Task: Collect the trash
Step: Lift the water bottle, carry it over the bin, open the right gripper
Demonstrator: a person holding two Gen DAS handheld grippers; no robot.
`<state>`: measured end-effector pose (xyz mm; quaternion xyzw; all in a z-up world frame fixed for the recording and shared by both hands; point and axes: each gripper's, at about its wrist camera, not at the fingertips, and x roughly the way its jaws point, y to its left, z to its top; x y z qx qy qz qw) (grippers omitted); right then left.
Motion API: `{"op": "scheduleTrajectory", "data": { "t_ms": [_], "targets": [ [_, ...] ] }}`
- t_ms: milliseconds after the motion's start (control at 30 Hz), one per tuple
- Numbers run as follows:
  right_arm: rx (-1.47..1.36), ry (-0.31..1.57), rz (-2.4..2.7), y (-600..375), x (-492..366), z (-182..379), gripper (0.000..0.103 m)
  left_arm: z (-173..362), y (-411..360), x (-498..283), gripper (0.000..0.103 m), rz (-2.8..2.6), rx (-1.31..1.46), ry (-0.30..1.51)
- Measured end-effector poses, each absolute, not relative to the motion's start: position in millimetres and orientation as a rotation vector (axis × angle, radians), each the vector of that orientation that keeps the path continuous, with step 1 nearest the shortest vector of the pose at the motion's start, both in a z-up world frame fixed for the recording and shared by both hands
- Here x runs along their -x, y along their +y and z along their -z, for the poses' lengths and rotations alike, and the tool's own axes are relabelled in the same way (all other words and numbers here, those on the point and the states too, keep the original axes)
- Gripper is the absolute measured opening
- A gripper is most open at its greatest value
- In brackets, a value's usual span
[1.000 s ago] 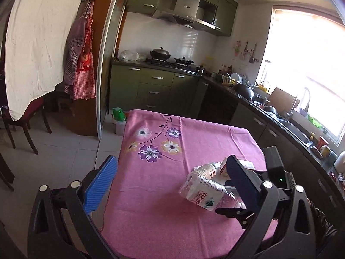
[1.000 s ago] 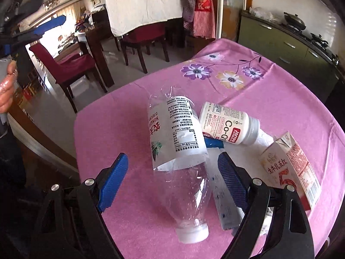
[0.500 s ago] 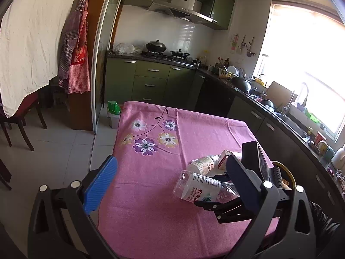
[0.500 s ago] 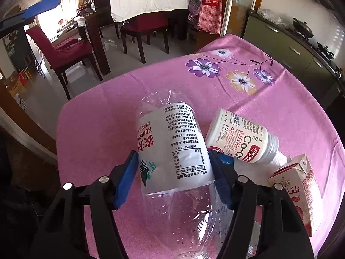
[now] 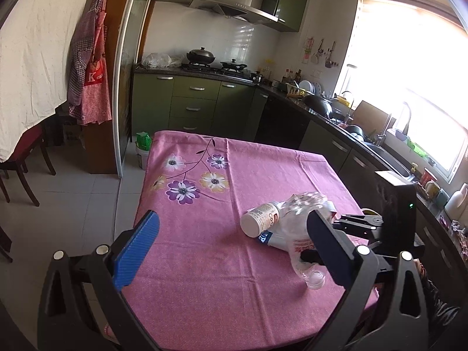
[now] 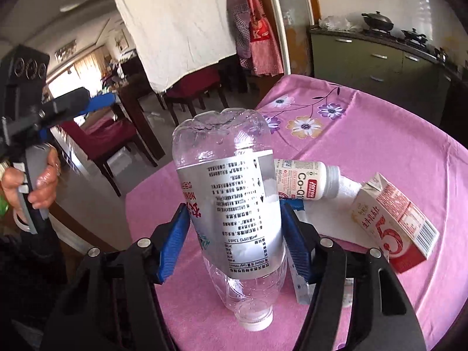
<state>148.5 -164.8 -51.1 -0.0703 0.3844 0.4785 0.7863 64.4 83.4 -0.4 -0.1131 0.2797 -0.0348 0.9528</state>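
The right gripper (image 6: 234, 239) is holding the clear plastic bottle (image 6: 228, 193) by its labelled middle, and its jaws are closing: both ribbed blue pads (image 6: 172, 245) are pressing against the white wrap-around label. The bottle is standing tilted between the fingers, cap end down toward the gripper body, dimpled base up and away from it. Its white screw cap (image 6: 254, 318) is sitting at or just above the pink tablecloth (image 6: 395, 146); contact cannot be told.

Just beyond the right pad, a small white bottle (image 6: 304, 182) with a red logo is lying on its side. Further to the right of the claw, a red-and-white carton (image 6: 395, 222) with a gabled top is lying tilted. A flat white-and-blue packet (image 6: 299, 275) is lying under the right pad, partly hidden.

The left gripper (image 5: 234, 251) is hovering with jaws wide apart and nothing between them, only bare tablecloth ahead. The trash cluster is sitting near its right finger. In the right wrist view a hand (image 6: 32, 184) is gripping its grey handle.

Materials: the bottle is thin, transparent, crinkled plastic; the cloth is a matte pink weave with printed flowers (image 5: 182, 190); the gripper frames are black rigid plastic.
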Motion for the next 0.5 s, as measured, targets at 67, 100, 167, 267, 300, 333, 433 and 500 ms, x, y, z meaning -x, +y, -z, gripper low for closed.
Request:
{"op": "scheduleTrajectory", "data": {
  "t_ms": [67,100,167,267,300,333,433,500],
  "targets": [
    [0.078,0.805,-1.007,-188,-147,46,0.062,1,80,-65,0.096,0.079,0.227,0.573],
    [0.044,0.791,-0.992,-199,-146,44,0.062,1,79,-66,0.096,0.083,0.224,0.574],
    [-0.045,0.758,-0.955,-228,-145,42,0.061,1,75,-67,0.096,0.090,0.217,0.577],
    [-0.151,0.725,-0.902,-265,-144,40,0.061,2,67,-69,0.096,0.104,0.207,0.584],
    [-0.185,0.714,-0.888,-277,-145,39,0.061,3,65,-70,0.096,0.108,0.203,0.587],
    [-0.208,0.705,-0.876,-287,-142,37,0.061,3,63,-71,0.096,0.112,0.200,0.591],
    [-0.258,0.688,-0.845,-312,-138,34,0.061,3,55,-75,0.096,0.124,0.189,0.599],
    [-0.268,0.678,-0.834,-320,-134,31,0.061,3,51,-76,0.096,0.130,0.182,0.604]
  ]
}}
